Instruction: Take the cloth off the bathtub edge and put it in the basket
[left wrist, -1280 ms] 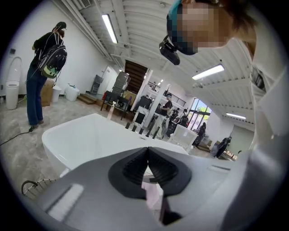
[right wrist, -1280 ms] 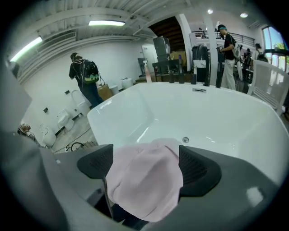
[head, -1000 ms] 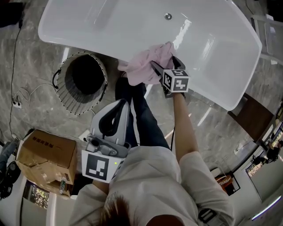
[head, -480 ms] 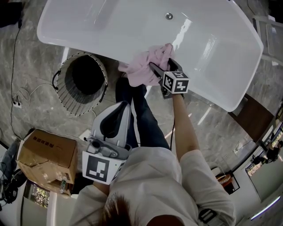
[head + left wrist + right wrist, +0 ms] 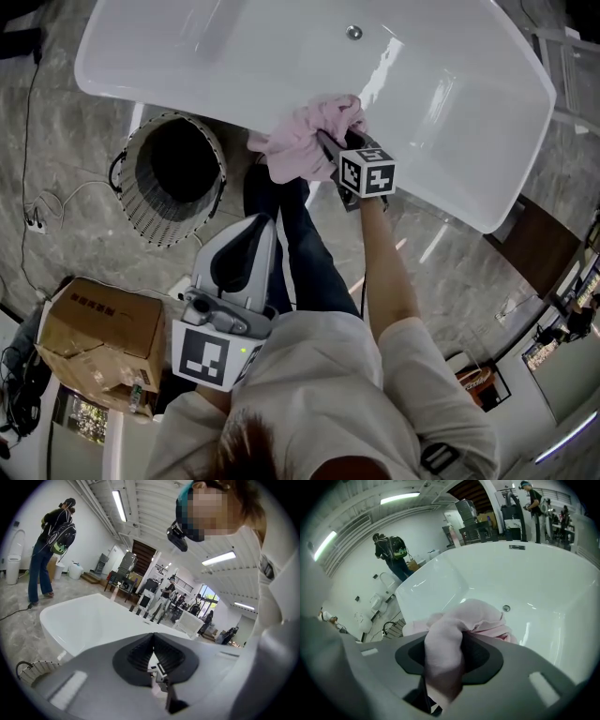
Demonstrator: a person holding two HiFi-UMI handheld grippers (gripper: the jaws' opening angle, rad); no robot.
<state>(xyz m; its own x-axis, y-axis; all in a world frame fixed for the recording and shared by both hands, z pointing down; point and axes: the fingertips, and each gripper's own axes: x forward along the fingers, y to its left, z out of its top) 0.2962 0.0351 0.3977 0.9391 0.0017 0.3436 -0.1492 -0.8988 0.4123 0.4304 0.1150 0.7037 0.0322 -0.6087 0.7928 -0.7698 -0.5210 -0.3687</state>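
A pink cloth (image 5: 298, 142) lies bunched over the near edge of the white bathtub (image 5: 234, 111). My right gripper (image 5: 339, 133) reaches into it from the right. Its jaws are closing, and a fold of the cloth (image 5: 474, 616) fills the gap between them, pinched by the pads. The right gripper (image 5: 444, 644) looks over the tub's rim towards the drain. The round wicker basket (image 5: 127, 159) stands on the floor left of the cloth, and a bit of it (image 5: 393, 629) shows in the right gripper view. My left gripper (image 5: 267, 217) is held low by my body, tips together (image 5: 153, 637), with nothing in it.
A cardboard box (image 5: 98, 328) sits on the floor at the lower left, with a cable (image 5: 37, 202) beside the basket. My legs (image 5: 300, 253) stand between basket and tub. A dark wooden piece (image 5: 530, 248) is right of the tub. People (image 5: 44, 550) stand far off.
The right gripper has pushed a little further into the pink cloth and its jaws have drawn in around a fold. The left gripper stays put.
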